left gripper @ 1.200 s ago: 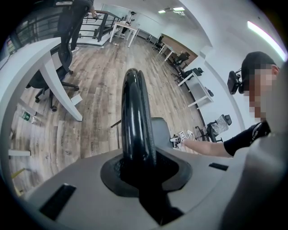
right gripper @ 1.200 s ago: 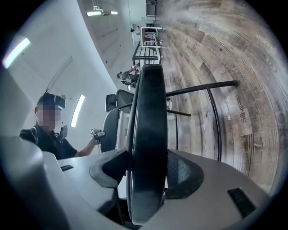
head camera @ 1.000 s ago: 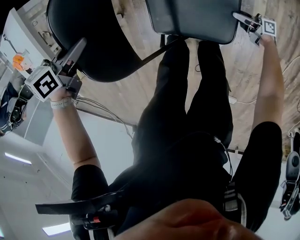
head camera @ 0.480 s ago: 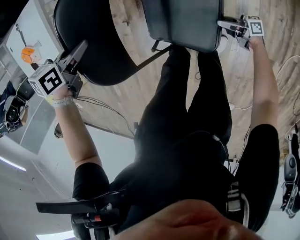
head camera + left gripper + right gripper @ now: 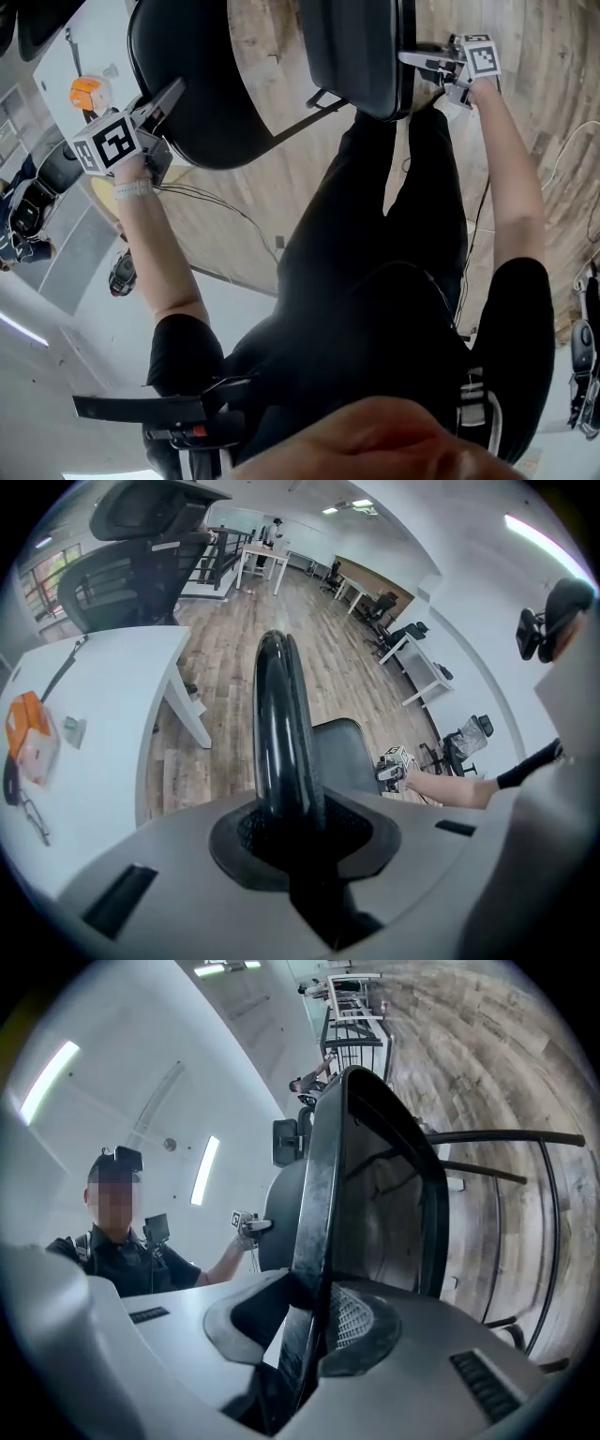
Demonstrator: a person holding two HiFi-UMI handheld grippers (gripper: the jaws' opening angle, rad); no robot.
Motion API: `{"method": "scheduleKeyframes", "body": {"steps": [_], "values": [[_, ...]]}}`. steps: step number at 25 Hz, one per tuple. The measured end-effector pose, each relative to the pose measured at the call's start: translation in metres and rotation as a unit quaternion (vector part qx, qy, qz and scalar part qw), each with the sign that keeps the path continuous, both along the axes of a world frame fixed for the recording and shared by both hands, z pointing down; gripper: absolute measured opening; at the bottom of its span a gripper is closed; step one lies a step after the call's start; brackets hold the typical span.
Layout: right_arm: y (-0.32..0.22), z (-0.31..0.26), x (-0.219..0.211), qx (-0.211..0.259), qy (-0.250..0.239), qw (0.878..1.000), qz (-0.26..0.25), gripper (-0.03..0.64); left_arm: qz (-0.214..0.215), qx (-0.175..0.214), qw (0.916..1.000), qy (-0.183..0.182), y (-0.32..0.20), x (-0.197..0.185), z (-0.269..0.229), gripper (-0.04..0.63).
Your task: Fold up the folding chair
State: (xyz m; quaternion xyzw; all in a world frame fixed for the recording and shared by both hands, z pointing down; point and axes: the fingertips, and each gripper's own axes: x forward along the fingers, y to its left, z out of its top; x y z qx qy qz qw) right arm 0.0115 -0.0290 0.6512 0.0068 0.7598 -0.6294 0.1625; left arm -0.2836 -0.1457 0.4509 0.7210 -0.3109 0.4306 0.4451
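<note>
Over the wooden floor (image 5: 272, 37), before the person's legs, the chair (image 5: 216, 112) has its seat (image 5: 356, 47) tipped up beside the backrest (image 5: 281, 714). The left gripper (image 5: 174, 90) is clamped on the backrest's rim. The right gripper (image 5: 409, 59) is closing its jaws on the seat's edge, which lies between them. A white desk (image 5: 94, 696) stands near.

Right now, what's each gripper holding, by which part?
The left gripper clamps the backrest by its rim; the right gripper, jaws closing, grips the seat by its edge.
</note>
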Motion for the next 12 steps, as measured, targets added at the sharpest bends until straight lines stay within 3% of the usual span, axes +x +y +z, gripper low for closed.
{"method": "scheduleKeyframes", "body": {"steps": [7,12], "values": [[-0.02,-0.03,-0.114,0.038,0.039,0.998,-0.033,0.094,-0.014,0.005,0.9999,-0.008,-0.011,-0.09,-0.003,0.071],[-0.019,-0.052,-0.121,0.026,0.034,0.998,-0.049,0.085,-0.009,0.01,0.9999,-0.007,-0.01,-0.082,-0.015,0.071]]}}
